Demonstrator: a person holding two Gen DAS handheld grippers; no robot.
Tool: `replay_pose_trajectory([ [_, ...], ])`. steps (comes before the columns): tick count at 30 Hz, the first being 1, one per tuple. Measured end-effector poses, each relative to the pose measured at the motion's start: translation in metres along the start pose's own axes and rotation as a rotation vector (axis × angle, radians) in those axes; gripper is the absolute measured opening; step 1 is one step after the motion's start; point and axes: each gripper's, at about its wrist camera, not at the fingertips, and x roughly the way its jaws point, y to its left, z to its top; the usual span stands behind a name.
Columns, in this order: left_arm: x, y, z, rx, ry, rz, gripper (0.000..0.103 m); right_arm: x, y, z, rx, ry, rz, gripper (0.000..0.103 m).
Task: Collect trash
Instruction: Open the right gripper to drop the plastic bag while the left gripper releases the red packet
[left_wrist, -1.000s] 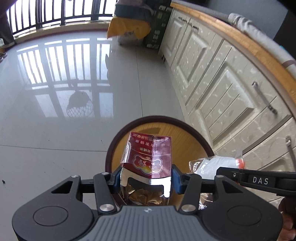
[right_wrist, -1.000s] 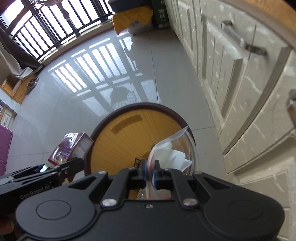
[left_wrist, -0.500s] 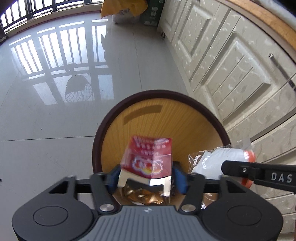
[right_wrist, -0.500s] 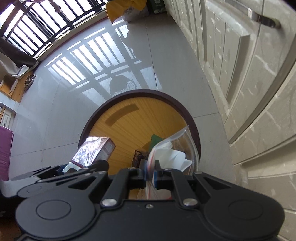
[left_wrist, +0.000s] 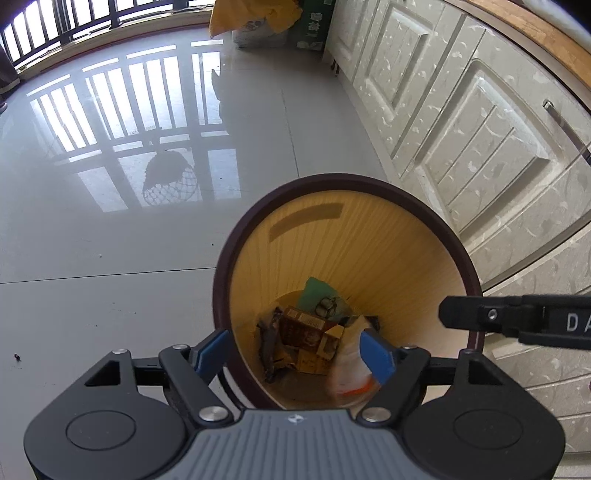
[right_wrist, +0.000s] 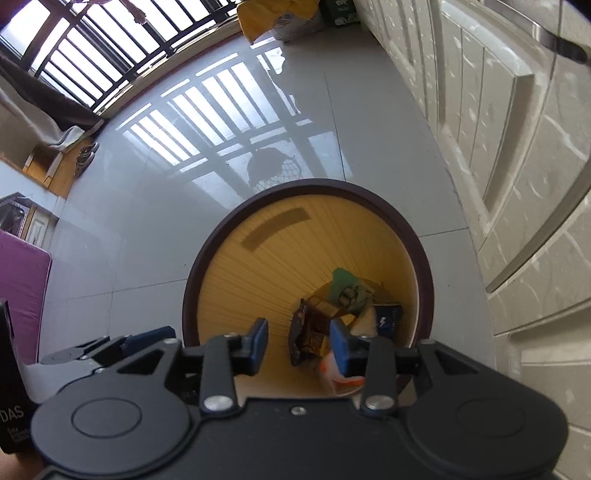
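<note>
On right tool (left_wrist: 515, 325): "DA"

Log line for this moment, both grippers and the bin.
left gripper: opening, empty | right gripper: opening, empty | plastic bag: blurred, inside bin | red pack: at bottom

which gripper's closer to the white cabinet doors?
Right. The right gripper hangs over the cabinet-side half of the trash bin, beside the cabinet doors. The left gripper sits over the bin's far side. Both are opening, empty.
</note>
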Motion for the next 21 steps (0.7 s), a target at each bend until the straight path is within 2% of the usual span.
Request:
replay_pose_trajectory([
  [9, -0.013, 0.0, -0.003, 0.015, 0.016, 0.023, 0.087, -0.013, -0.002, -0.001, -0.056, 0.026, -0.042, 0.062],
  [17, -0.031, 0.006, -0.007, -0.001, 0.027, 0.045, 0.097, -0.032, 0.0, -0.004, -0.113, 0.003, -0.091, 0.092],
  [21, -0.041, 0.009, -0.008, -0.003, 0.025, 0.047, 0.101, -0.043, -0.003, -0.006, -0.126, -0.013, -0.126, 0.098],
])
